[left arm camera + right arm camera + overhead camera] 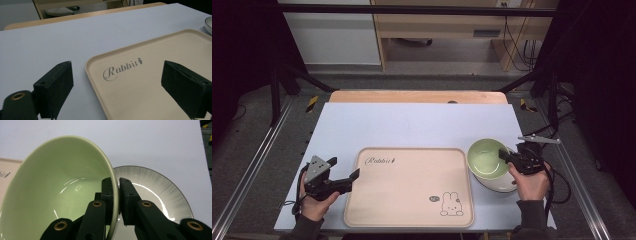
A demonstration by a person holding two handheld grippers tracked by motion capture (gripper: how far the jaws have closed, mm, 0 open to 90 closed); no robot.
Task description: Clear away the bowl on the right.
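A pale green bowl [486, 160] hangs tilted at the right of the table, its rim pinched between the jaws of my right gripper [503, 154]. In the right gripper view the gripper [118, 181] is shut on the green bowl's [57, 190] right rim. Just beneath sits a white bowl [155, 187] with grey streaks and a dark rim, also seen under the green one [502, 186]. A beige tray [407, 190] printed "Rabbit" lies in the middle. My left gripper [344, 167] stands open astride the tray's [150, 95] left edge, nothing between its jaws.
The pale table top [412, 125] stretches behind the tray to a wooden strip at the far edge. The white bowl's rim [208, 23] peeks in at the right of the left gripper view. Metal frame rails run along both sides of the table.
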